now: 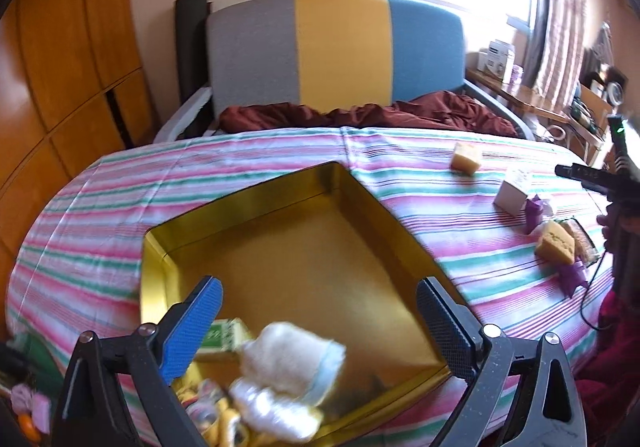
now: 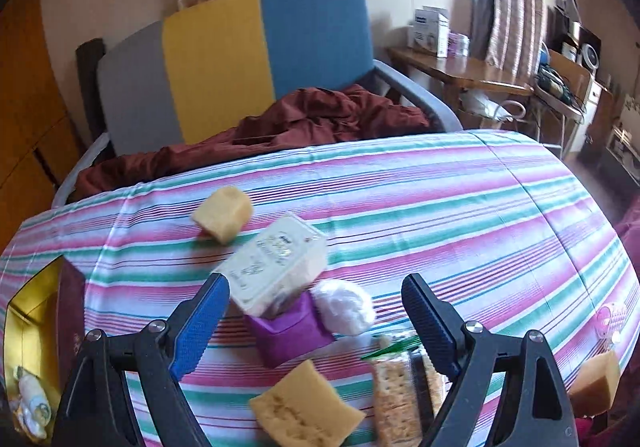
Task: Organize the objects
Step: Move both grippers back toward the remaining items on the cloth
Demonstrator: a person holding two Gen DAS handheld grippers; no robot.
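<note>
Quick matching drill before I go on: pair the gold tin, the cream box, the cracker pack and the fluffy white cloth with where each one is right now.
Things:
1. gold tin
2. cream box
3. cracker pack
4. fluffy white cloth

Places:
A. leaning on a purple box
B. inside the tin, near corner
C. on the striped cloth, at the left
D. below the right gripper, by a yellow sponge

Pairs: 1-C, 2-A, 3-D, 4-B
</note>
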